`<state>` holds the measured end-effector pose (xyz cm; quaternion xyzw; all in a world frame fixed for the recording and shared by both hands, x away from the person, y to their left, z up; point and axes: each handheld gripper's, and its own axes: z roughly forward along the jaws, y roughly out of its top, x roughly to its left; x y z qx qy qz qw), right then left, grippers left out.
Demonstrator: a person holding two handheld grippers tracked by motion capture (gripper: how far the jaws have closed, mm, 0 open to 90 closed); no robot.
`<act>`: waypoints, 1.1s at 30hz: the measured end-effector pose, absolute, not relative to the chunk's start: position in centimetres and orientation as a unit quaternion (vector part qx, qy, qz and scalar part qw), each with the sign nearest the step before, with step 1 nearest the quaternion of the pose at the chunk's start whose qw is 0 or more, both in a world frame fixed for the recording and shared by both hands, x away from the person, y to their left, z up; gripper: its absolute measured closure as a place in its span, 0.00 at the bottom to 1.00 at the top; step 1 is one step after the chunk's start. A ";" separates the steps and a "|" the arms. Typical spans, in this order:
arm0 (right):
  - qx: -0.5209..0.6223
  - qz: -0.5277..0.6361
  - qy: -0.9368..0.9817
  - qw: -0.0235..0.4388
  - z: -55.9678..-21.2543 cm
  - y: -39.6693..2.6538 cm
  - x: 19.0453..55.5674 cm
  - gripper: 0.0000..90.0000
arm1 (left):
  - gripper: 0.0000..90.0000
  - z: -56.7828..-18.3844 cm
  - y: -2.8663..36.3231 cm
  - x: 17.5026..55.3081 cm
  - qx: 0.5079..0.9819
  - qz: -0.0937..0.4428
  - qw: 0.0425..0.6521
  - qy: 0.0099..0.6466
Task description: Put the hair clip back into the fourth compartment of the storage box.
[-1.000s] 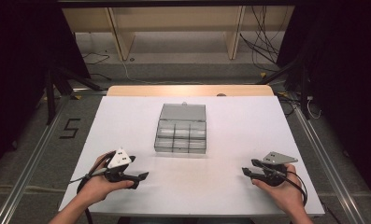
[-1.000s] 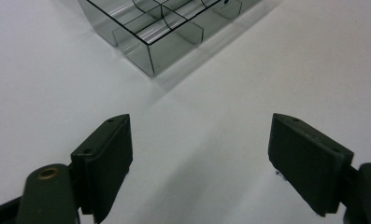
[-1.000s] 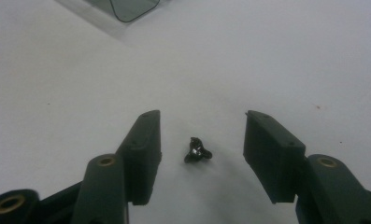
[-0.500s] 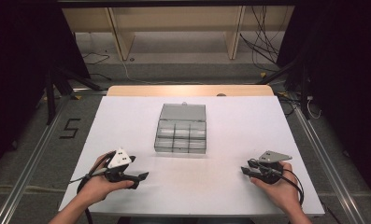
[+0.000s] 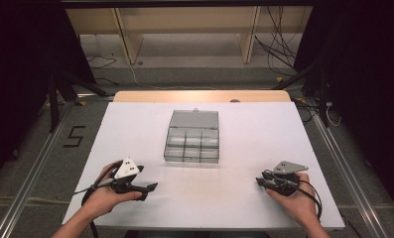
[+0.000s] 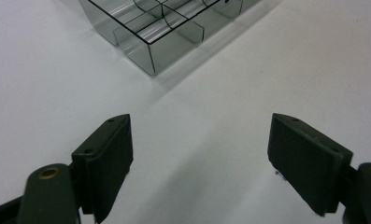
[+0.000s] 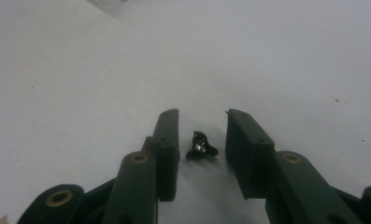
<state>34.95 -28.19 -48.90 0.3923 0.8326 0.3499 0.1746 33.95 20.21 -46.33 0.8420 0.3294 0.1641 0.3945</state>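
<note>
right gripper jaws, just closing, flank a small black part without touching it; left gripper gapes wide near the clear compartment box.

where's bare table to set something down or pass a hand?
Free: the white table either side of the clear compartment box, and the front strip between left tool and right tool. Tight: between the right tool's jaws, around a small black part.

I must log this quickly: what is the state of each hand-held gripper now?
Left hand-held gripper: open, holding nothing.
Right hand-held gripper: jaws have just been closing around a small black part, pads not yet touching it.
</note>
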 end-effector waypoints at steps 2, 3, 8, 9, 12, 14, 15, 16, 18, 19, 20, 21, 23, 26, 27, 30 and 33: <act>0.394 0.350 0.832 0.175 -48.9 -28.2 34.9 0.75 | 0.24 -46.3 20.2 34.0 0.842 0.164 0.395 0.329; 0.394 0.351 0.831 0.176 -48.9 -28.2 34.9 0.76 | 0.24 -46.3 20.2 34.0 0.842 0.164 0.395 0.330; 0.404 0.356 0.825 0.175 -49.1 -28.3 34.9 0.83 | 0.25 -46.3 20.2 34.0 0.842 0.165 0.394 0.329; 0.405 0.357 0.824 0.175 -49.1 -28.4 34.9 0.84 | 0.24 -46.3 20.2 34.0 0.841 0.165 0.395 0.330; 0.408 0.356 0.822 0.174 -49.1 -28.4 34.9 0.85 | 0.25 -46.3 20.2 34.0 0.842 0.165 0.395 0.329; 0.411 0.355 0.821 0.174 -49.0 -28.3 35.0 0.85 | 0.25 -46.3 20.2 34.0 0.842 0.165 0.395 0.329; 0.412 0.355 0.821 0.173 -49.0 -28.3 35.0 0.86 | 0.25 -46.3 20.2 34.0 0.842 0.165 0.395 0.330; 0.413 0.354 0.821 0.174 -49.0 -28.3 34.9 0.86 | 0.25 -46.3 20.2 34.0 0.841 0.165 0.395 0.330; 0.412 0.353 0.821 0.175 -49.0 -28.3 34.9 0.86 | 0.25 -46.3 20.2 34.0 0.842 0.165 0.395 0.330; 0.413 0.354 0.821 0.175 -49.0 -28.3 34.9 0.86 | 0.25 -46.3 20.2 34.0 0.842 0.165 0.395 0.329; 0.413 0.354 0.820 0.174 -49.0 -28.3 34.9 0.86 | 0.25 -46.3 20.2 34.0 0.842 0.165 0.395 0.329; 0.413 0.356 0.820 0.175 -49.0 -28.3 34.9 0.86 | 0.25 -46.3 20.2 34.0 0.842 0.165 0.395 0.329; 0.413 0.356 0.820 0.175 -49.0 -28.3 34.9 0.86 | 0.25 -46.3 20.2 34.0 0.841 0.165 0.395 0.330; 0.412 0.358 0.820 0.175 -49.0 -28.3 34.9 0.86 | 0.25 -46.3 20.3 34.0 0.841 0.165 0.395 0.330; 0.413 0.359 0.819 0.175 -49.0 -28.3 34.9 0.86 | 0.25 -46.3 20.3 34.0 0.841 0.165 0.395 0.330; 0.411 0.364 0.817 0.177 -48.8 -28.3 34.9 0.86 | 0.25 -46.3 20.3 34.0 0.842 0.165 0.395 0.329; 0.411 0.367 0.815 0.179 -48.7 -28.3 34.9 0.86 | 0.25 -46.3 20.3 34.0 0.841 0.166 0.396 0.329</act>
